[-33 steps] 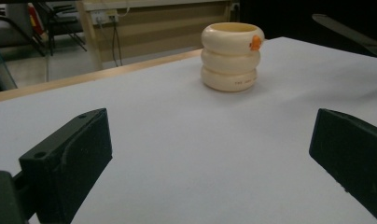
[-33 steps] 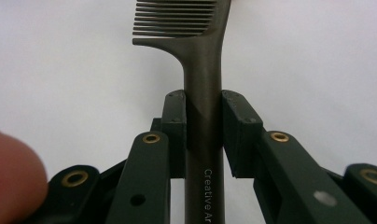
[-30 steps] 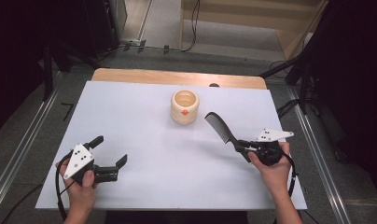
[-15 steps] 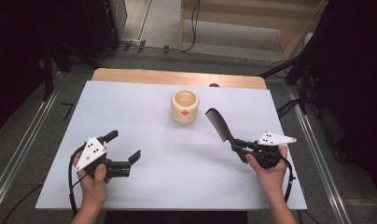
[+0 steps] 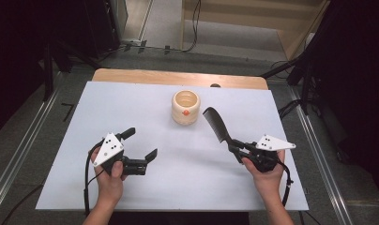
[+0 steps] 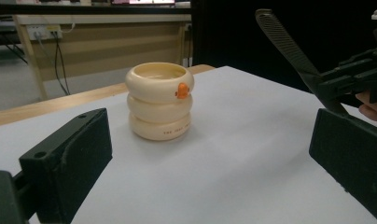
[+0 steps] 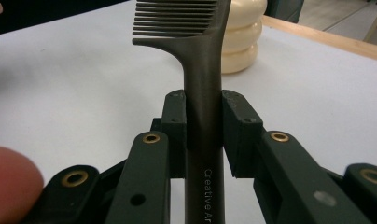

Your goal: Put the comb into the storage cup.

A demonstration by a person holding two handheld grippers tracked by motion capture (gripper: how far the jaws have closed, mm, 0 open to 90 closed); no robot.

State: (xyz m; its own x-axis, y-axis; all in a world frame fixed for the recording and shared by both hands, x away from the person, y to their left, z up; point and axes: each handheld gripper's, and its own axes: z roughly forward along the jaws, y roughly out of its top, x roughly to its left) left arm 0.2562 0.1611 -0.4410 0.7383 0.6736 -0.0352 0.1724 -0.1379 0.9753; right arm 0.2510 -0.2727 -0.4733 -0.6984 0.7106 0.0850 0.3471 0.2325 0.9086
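A cream ribbed cup [image 5: 185, 107] with an orange knob stands upright near the back middle of the white table [image 5: 131, 101]. A dark comb [image 5: 216, 123] is held above the table by its handle, head raised toward the cup, with my right gripper [image 5: 235, 149] shut on the handle [image 7: 203, 116]. Both pads press the handle's sides in the right gripper view. My left gripper [image 5: 140, 144] is at the front left, open and holding nothing, pointing toward the cup [image 6: 159, 101]. In the left gripper view the comb [image 6: 289, 46] rises at the right.
A wooden board edge [image 5: 178, 78] runs along the table's far side. Metal rails [image 5: 18, 154] flank the table left and right. Cables lie on the floor behind. Bare table surface lies between the two grippers.
My left gripper has moved right and a little forward toward the table's middle. The right gripper and comb have stayed put.
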